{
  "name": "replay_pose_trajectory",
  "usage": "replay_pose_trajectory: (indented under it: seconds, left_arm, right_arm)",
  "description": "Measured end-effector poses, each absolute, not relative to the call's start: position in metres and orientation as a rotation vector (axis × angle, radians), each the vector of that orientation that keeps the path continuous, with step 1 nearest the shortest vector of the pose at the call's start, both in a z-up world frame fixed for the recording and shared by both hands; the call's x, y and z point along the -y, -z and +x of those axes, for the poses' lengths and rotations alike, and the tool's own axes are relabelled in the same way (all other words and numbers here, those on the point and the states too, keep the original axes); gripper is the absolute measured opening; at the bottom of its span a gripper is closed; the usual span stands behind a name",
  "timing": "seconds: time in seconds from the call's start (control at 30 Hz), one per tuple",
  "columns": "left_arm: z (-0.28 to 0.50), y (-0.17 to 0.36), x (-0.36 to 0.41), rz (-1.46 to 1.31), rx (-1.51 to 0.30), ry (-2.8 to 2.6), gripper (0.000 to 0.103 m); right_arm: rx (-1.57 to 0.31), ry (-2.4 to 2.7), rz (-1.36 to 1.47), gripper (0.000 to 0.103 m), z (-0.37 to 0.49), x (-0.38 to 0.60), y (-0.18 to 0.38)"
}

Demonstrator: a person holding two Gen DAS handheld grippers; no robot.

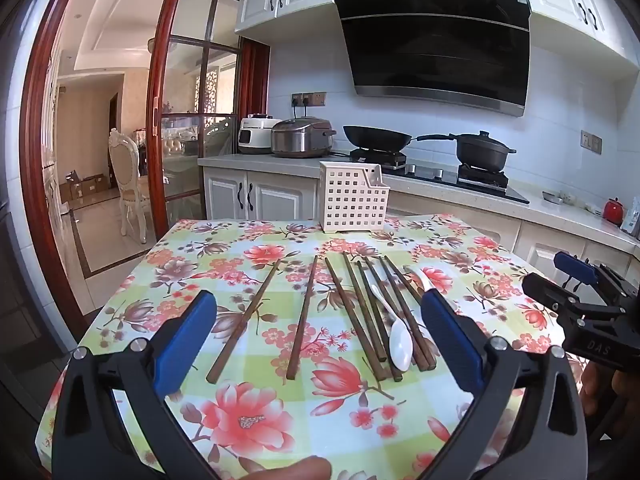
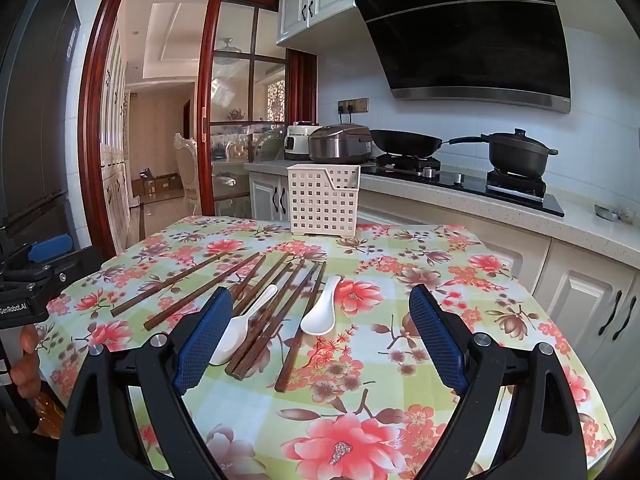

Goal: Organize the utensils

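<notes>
Hovering over the near edge of the worktop (image 1: 132,264), we have both claws released and carrying nothing: the left claw (image 1: 318,312) and the right claw (image 2: 320,316) stand wide apart. Just ahead of the left claw, between its fingers, lie the wooden chopsticks (image 1: 356,312), with one white spoon (image 1: 394,330) resting across them. Ahead of the right claw sits a second spoon (image 2: 322,312), touching a chopstick by its left finger. Farther ahead, well apart from both claws, stands the white lattice holder (image 1: 352,200), seemingly empty. We judge sorting has not yet begun; the next move calls for lowering one claw around a single piece, pinching it, then carrying it forward.
</notes>
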State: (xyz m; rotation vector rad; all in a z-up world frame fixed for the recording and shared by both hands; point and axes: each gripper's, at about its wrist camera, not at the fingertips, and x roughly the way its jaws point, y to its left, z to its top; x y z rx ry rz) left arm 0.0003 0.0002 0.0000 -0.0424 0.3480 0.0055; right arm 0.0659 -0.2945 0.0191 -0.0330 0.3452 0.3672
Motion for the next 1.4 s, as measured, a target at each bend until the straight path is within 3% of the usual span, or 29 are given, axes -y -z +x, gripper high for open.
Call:
replay_pose_trajectory:
  seconds: [1.4]
  left_arm:
    - [-0.0003,-0.0004,0.0002,-0.040,-0.343,-0.004,0.099]
  right_arm:
    - [-0.342,-0.368,-0.036,0.084,0.0656,0.2957,-0.0212]
